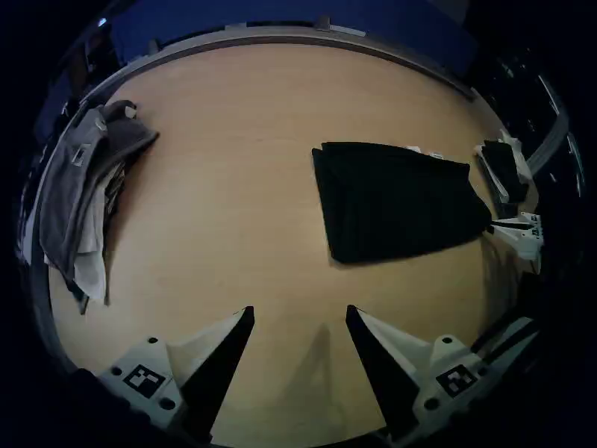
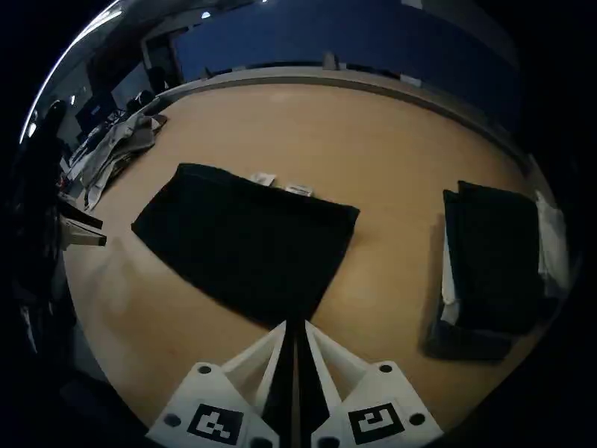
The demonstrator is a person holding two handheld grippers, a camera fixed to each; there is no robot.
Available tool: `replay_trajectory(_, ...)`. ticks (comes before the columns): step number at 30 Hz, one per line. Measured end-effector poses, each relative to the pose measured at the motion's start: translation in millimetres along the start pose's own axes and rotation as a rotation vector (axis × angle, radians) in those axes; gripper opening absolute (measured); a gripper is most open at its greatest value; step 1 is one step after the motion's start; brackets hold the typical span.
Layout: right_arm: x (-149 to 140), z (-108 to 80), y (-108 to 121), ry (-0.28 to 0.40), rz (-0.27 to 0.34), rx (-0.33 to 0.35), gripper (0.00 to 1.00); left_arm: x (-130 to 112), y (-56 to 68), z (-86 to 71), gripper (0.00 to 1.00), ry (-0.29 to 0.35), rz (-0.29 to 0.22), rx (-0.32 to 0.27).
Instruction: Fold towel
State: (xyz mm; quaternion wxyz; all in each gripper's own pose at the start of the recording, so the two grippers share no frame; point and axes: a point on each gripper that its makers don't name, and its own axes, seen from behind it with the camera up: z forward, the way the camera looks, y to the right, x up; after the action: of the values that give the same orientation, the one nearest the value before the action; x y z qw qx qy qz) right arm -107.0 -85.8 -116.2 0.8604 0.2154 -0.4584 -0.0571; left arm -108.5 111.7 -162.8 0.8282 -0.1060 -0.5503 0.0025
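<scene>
Left gripper view: left gripper (image 1: 299, 308) at lower centre, fingers spread wide, holding nothing, hovering over bare table (image 1: 239, 187); black towel (image 1: 395, 198) lying flat right of centre, well apart from those fingers; doubled edge visible along its left side; outline compact and roughly rectangular. Grey pile (image 1: 82, 187) of loose cloths heaped at left edge, unsorted.

Right gripper view: right gripper (image 2: 295, 323) at bottom centre, fingers drawn nearly together, tips at the near corner of the towel (image 2: 246, 239); impossible to confirm whether cloth is pinched between them. Stack (image 2: 496, 254) of dark folded cloths at right of frame, apart from the towel.

Progress, as judged: at least one fold made, given the layered edge and tidy outline; surface smooth, no bunching apparent. Probably left to do: one more fold across, or none if this size matches the stack; then likely transfer beside or onto the stack. Number of layers not readable from either view; treat completion as likely late but unverified.
</scene>
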Motion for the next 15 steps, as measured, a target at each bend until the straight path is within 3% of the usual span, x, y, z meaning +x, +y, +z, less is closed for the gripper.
replay_trajectory(8,34.8,-16.7,-9.7,0.065,-0.022,0.012,0.02,3.6,-1.7,-3.8,0.91,0.009,-0.005,-0.002)
replay_trajectory(15,79.9,-32.6,-28.2,0.133,-0.078,0.04,0.02,6.8,-4.2,-6.4,0.91,0.02,-0.004,0.001)
